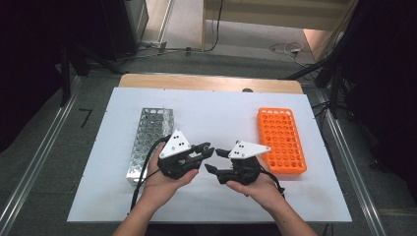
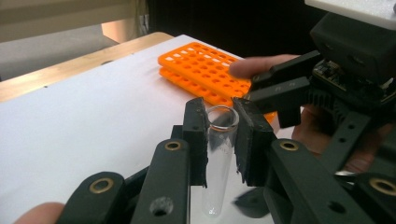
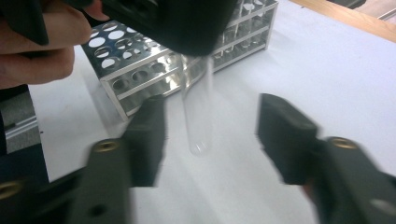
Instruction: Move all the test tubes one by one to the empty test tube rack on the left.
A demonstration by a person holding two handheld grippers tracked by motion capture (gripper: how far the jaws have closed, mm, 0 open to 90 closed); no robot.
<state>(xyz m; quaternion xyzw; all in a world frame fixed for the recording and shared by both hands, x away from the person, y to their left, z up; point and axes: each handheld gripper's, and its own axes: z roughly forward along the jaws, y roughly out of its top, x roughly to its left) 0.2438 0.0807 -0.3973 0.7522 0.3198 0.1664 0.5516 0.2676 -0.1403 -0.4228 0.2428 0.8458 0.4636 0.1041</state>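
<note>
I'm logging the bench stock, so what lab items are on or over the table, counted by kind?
Clear glass test tube: 1
Metal tube rack: 1
Orange tube rack: 1
Total: 3

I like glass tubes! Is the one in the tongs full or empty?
Empty. The test tube looks clear right through, top to bottom, between the left tongs.

In the right gripper view, the test tube (image 3: pixel 198 112) is motion-blurred, its top hidden behind the left gripper (image 3: pixel 173 23) at upper centre. The metal rack (image 3: pixel 187 60) is cut off by the top edge.
</note>
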